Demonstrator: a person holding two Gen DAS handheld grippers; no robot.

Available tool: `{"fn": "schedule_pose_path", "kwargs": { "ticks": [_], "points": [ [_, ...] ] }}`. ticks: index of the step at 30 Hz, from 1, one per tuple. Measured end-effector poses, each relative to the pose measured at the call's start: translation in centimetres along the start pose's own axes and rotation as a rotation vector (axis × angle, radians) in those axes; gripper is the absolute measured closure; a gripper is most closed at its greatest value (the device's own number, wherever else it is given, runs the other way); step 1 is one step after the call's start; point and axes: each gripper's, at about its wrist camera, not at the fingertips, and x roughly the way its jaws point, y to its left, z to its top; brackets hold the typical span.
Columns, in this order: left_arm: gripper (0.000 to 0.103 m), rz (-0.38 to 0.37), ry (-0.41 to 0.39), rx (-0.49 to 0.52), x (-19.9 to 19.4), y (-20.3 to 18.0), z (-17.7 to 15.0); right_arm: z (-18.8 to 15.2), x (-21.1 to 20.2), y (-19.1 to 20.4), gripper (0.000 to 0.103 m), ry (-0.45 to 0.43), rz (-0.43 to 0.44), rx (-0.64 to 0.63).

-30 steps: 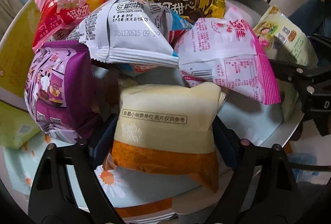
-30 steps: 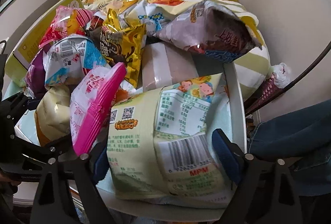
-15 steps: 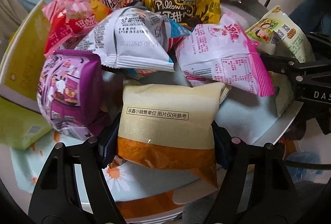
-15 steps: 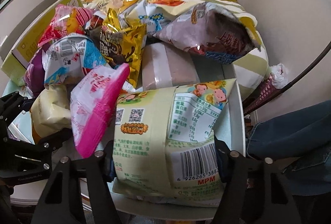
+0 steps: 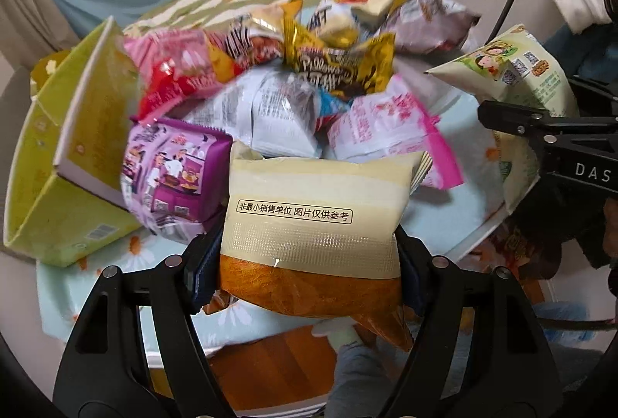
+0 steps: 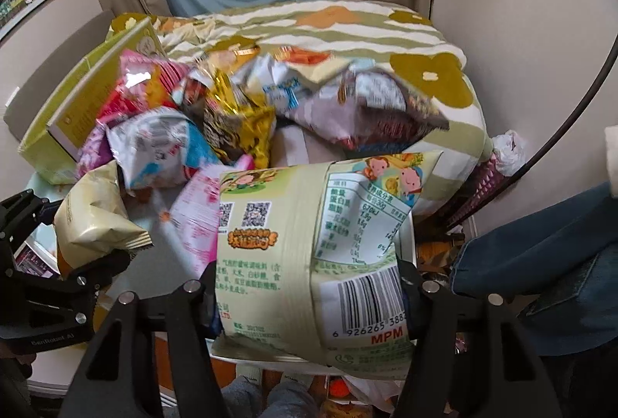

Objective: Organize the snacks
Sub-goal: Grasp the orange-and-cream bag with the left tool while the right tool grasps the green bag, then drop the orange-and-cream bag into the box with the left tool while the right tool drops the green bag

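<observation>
Between left tongs (image 5: 305, 259), cream-and-orange packet (image 5: 313, 225)

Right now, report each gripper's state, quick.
Left gripper: shut on the cream-and-orange snack bag.
Right gripper: jaws closing, pads already pressing the pale green snack bag.

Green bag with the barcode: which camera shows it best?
Right wrist view: the green bag fills the frame between closing jaws, barcode and label readable. The left wrist view shows only its upper end, partly hidden behind the right gripper.
</observation>
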Motion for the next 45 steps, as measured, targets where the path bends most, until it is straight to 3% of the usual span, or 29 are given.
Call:
{"fn": "schedule_pose_path", "kwargs": {
  "ticks": [8,13,24,31,38,45],
  "points": [
    [0.029,0.046,-0.103,-0.062,-5.1,1.1,0.6,2.5,-3.8,1.0,0.044,-0.08,0.058,-0.026],
    [0.029,0.091,-0.175,-0.1,-7.4,3.7,2.0,5.6,-5.3,3.1,0.044,-0.129,0.092,-0.083],
    [0.029,0.147,-0.244,-0.176,-8.5,16.3,5.6,13.4,-4.6,11.2,0.044,-0.18,0.143,-0.134],
    [0.029,0.146,-0.247,-0.213,-6.3,27.7,7.7,18.3,-1.2,18.6,0.044,-0.167,0.174,-0.108],
    [0.029,0.119,-0.155,-0.262,0.8,38.1,9.5,22.2,2.9,25.3,0.044,-0.131,0.179,-0.058],
    [0.028,0.087,-0.076,-0.275,7.7,42.2,9.9,24.4,6.8,29.1,0.044,-0.085,0.163,-0.03]
  ]
}}
